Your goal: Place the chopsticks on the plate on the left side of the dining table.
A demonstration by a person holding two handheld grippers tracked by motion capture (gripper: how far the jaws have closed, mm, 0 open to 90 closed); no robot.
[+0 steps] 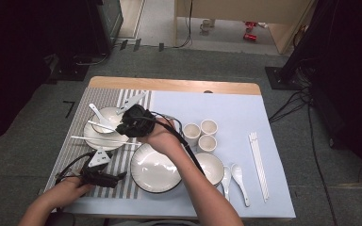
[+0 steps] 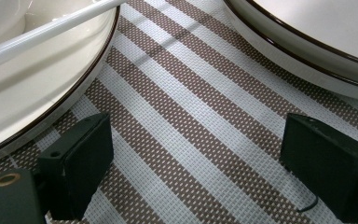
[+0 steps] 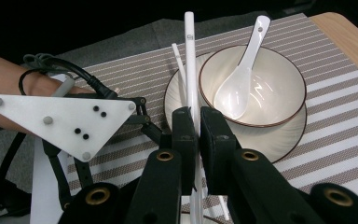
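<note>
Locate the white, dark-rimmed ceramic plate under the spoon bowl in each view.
High view: white dark-rimmed plate, left of centre.
Left gripper view: plate in the upper left corner.
Right gripper view: plate centre right, beneath the bowl, behind the gripped white chopstick.
Shared landmark: brown-and-white striped woven placemat.

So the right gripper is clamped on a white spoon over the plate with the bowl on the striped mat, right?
Not quite: the right gripper is clamped on a white chopstick, as the right gripper view shows. The spoon lies in the bowl on the plate on the striped mat.
</note>
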